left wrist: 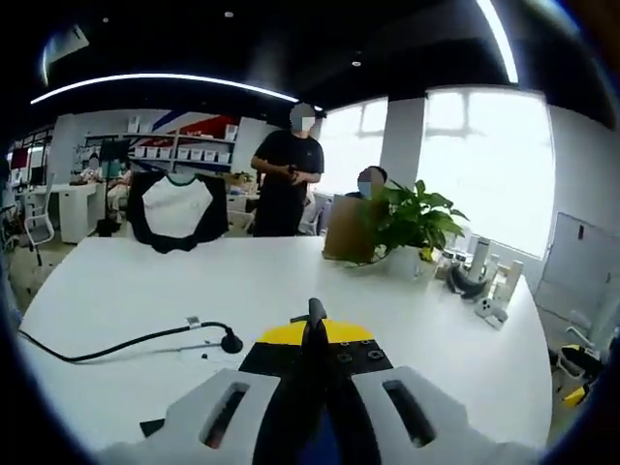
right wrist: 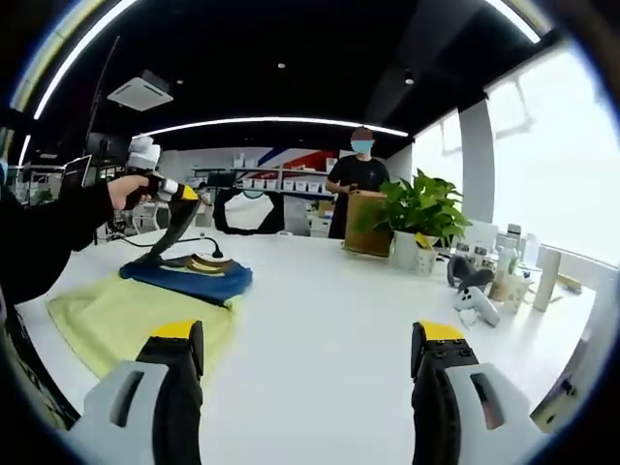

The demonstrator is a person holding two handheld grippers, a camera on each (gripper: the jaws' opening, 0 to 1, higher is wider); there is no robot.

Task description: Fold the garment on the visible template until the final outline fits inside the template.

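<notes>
A dark blue garment [right wrist: 194, 276] with black and yellow parts lies bunched on a pale yellow-green template mat [right wrist: 107, 315] at the left of the white table [right wrist: 329, 300]. In the right gripper view a hand holds my left gripper [right wrist: 172, 203] above the garment, shut on a black strip of it that hangs down to the heap. In the left gripper view the left gripper [left wrist: 315, 318] has its jaws pressed together on black and yellow fabric [left wrist: 291, 339]. My right gripper [right wrist: 310, 334] hovers open over bare table, to the right of the mat, holding nothing.
A black cable [left wrist: 126, 341] with a plug lies on the table. At the far edge stand a brown box [left wrist: 347, 231], a potted plant [left wrist: 412, 225] and several small bottles and devices [left wrist: 477, 276]. A person [left wrist: 288, 184] stands behind, beside a hung black-and-white shirt [left wrist: 177, 208].
</notes>
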